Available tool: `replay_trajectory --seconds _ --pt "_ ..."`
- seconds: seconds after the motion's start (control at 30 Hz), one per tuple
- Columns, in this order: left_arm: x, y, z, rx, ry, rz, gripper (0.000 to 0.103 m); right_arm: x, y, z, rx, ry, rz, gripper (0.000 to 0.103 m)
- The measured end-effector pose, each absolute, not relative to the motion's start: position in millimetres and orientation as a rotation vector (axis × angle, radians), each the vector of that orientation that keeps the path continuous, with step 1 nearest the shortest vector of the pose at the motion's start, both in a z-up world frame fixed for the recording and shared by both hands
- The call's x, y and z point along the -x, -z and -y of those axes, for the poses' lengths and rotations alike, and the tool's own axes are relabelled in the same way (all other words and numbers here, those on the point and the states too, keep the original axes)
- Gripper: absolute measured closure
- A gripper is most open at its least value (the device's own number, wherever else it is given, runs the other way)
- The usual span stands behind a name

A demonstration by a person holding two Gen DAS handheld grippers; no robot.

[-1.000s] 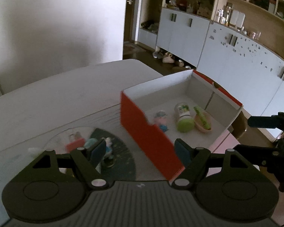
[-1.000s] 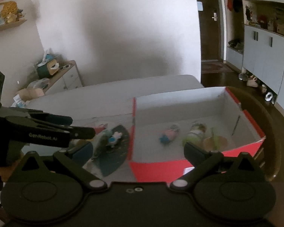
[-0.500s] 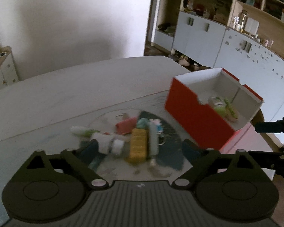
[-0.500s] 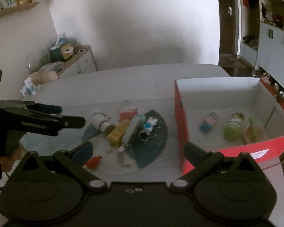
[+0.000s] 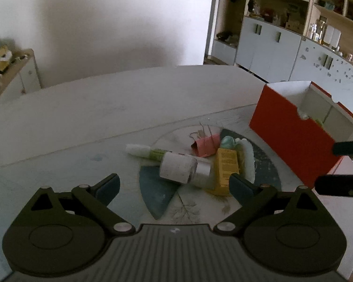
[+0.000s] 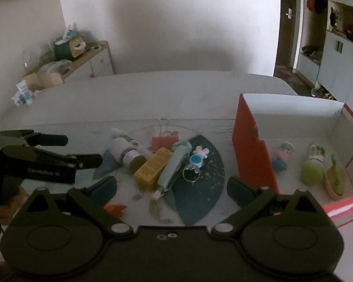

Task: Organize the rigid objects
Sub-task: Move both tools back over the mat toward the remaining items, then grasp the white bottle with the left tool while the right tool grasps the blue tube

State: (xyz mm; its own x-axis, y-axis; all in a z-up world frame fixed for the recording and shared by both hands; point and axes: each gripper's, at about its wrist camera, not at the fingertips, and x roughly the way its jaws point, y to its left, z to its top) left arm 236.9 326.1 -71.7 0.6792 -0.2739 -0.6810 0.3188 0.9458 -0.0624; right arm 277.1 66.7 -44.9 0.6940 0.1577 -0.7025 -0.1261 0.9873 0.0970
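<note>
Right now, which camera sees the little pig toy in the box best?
The right wrist view: the pig toy lies in plain sight inside the red box. In the left wrist view, the box's wall hides it.

Left black two-finger gripper: jaws spread wide, nothing between, angled downward. Right black two-finger gripper: jaws likewise wide apart, empty, angled downward.

Matt red cardboard box with white paper lining; glossy plastic bottle; yellow cardboard carton; thin metal ring; smooth tabletop.
</note>
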Motion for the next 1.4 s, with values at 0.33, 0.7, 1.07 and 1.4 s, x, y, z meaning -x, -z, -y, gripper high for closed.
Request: replay_trajectory --seconds 0.33,0.7,1.07,1.4 --pt "-269 109 -312 -0.129 0.346 -0.777 0.004 -320 72 -70 -0.062 -0.097 -0.871 0.019" --pt "-286 122 -298 -0.188 0.365 -0.755 0.004 -351 88 -76 -0.087 -0.089 -0.929 0.05" --pt "-292 128 -293 -0.204 0.383 -0.75 0.007 -364 97 -77 -0.122 -0.087 -0.959 0.071" --pt "-288 126 -290 -0.217 0.393 -0.765 0.034 -358 92 -81 -0.078 -0.089 -0.935 0.087"
